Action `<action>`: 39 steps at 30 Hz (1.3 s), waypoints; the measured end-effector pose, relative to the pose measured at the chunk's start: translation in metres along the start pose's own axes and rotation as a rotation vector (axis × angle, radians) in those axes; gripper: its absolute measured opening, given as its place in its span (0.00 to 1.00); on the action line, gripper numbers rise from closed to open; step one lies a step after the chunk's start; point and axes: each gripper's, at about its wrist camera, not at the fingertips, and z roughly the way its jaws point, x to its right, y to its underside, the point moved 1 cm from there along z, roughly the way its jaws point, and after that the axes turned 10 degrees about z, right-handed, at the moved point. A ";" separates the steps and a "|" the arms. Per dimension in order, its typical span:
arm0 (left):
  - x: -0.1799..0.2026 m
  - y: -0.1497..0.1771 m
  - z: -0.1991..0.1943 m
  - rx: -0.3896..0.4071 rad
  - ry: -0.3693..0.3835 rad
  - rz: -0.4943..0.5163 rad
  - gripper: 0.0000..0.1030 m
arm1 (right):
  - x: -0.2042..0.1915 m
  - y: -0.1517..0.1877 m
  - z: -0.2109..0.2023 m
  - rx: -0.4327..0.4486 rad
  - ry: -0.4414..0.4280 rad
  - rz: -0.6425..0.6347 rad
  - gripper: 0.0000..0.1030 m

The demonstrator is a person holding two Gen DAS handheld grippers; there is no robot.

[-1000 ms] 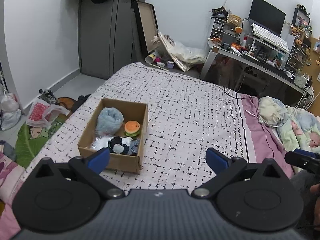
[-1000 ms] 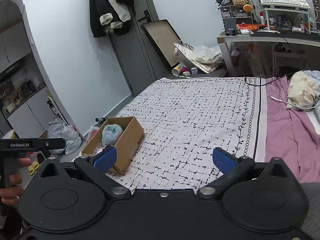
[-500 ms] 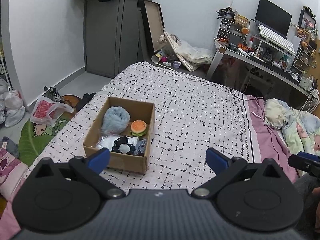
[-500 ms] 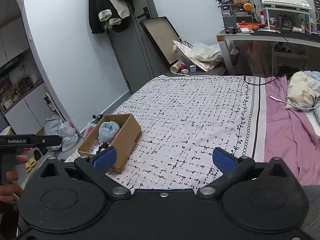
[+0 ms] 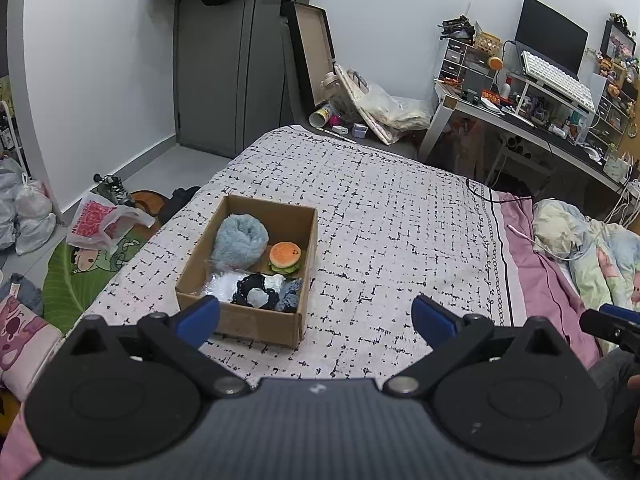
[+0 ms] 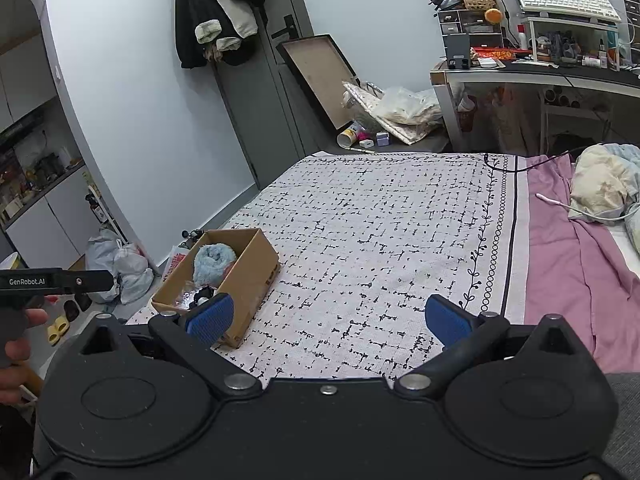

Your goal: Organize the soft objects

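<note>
A cardboard box (image 5: 305,264) sits on the patterned bedspread (image 5: 400,232), left of centre. In it lie a fluffy light-blue roll (image 5: 239,242), a plush burger (image 5: 285,258), a black-and-white fabric piece (image 5: 256,295), a grey-blue fabric piece (image 5: 291,294) and a silvery plastic bag (image 5: 222,285). My left gripper (image 5: 316,316) is open and empty, held above the bed's near edge just right of the box. My right gripper (image 6: 326,318) is open and empty, further right; the box (image 6: 256,264) and the blue roll (image 6: 214,262) show at its left.
A pink sheet (image 5: 552,280) and a crumpled blanket (image 5: 588,248) lie on the bed's right side. A cluttered desk (image 5: 540,120) stands behind the bed. Bags (image 5: 100,220) and a green mat (image 5: 80,272) lie on the floor at the left. The other gripper's tip (image 5: 612,326) shows at the right edge.
Both grippers have risen and pulled back a little from the bed, so the box appears slightly further away. Both stay open and empty. Nothing on the bed has moved.
</note>
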 end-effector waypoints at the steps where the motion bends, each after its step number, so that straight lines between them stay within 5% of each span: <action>1: 0.000 0.000 -0.001 0.002 0.000 0.001 0.98 | 0.000 0.000 0.000 0.000 0.000 0.000 1.00; 39: 0.010 0.001 0.007 0.008 -0.003 0.016 0.98 | 0.003 0.000 0.002 0.000 0.007 0.005 1.00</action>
